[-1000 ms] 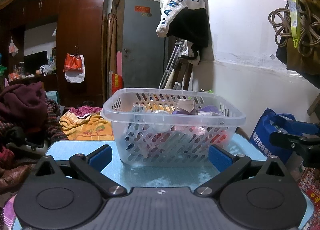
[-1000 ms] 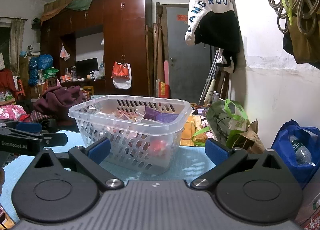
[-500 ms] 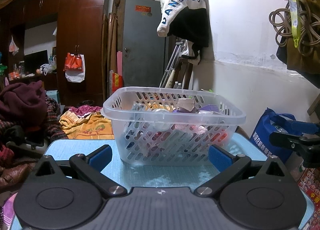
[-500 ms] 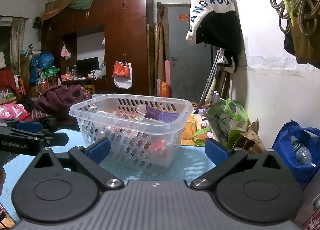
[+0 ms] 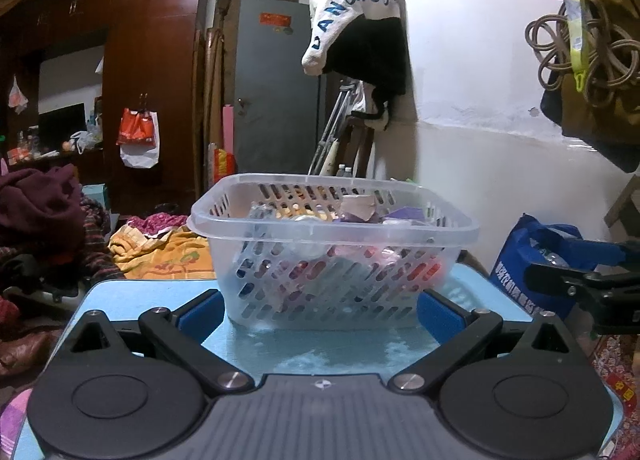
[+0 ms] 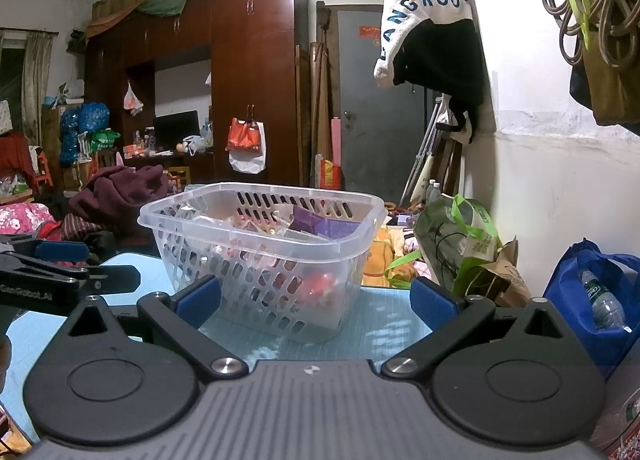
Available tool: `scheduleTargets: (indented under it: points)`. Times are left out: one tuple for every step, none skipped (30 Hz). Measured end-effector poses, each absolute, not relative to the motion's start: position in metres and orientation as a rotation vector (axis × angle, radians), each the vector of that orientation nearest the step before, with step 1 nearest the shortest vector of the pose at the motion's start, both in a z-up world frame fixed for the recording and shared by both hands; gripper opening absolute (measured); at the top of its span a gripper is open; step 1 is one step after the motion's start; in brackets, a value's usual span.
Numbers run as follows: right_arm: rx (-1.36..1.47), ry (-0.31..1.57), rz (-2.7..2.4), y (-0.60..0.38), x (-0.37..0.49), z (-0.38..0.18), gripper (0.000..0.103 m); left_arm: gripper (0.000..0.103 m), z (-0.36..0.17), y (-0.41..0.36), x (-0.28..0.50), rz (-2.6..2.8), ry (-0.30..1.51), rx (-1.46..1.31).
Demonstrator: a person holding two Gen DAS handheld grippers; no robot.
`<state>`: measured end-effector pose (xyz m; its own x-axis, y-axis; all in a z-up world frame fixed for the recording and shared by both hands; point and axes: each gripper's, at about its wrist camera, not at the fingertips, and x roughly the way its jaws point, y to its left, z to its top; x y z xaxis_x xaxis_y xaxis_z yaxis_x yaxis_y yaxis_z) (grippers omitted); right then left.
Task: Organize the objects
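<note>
A clear slotted plastic basket [image 5: 332,220] [image 6: 224,220] stands on the light blue table mat [image 5: 140,296] [image 6: 384,324], filled with several small packets, purple and red among them. My left gripper [image 5: 320,310] is open just in front of the basket, its blue pads wide apart and holding nothing. My right gripper [image 6: 316,300] is open too, facing the basket's near right corner, empty. In the left wrist view the right gripper [image 5: 584,280] shows at the right edge. In the right wrist view the left gripper [image 6: 60,280] shows at the left edge.
A blue bag with a bottle [image 6: 592,300] and a green bag [image 6: 460,244] stand right of the table by the white wall. A heap of clothes [image 5: 40,212] lies at the left. A wardrobe [image 6: 248,72] and a grey door [image 5: 276,88] are behind.
Both views have shifted very slightly towards the basket. Both grippers stay open and nothing else has moved.
</note>
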<state>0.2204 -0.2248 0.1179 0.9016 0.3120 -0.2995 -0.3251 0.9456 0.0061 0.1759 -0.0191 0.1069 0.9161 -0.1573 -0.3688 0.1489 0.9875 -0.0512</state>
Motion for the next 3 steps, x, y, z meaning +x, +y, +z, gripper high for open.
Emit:
scheduleTargets:
  points:
    - [-0.044, 0.303, 0.330, -0.2248, 0.2205, 0.1179, 0.103, 0.103, 0.1067, -0.0202, 0.1752, -0.159, 0.377, -0.020]
    - [-0.044, 0.303, 0.330, -0.2247, 0.2204, 0.1179, 0.103, 0.103, 0.1067, -0.0217, 0.1745, -0.159, 0.374, -0.014]
    - [-0.044, 0.302, 0.330, -0.2246, 0.2202, 0.1178, 0.103, 0.103, 0.1067, -0.0233, 0.1738, -0.155, 0.372, -0.009]
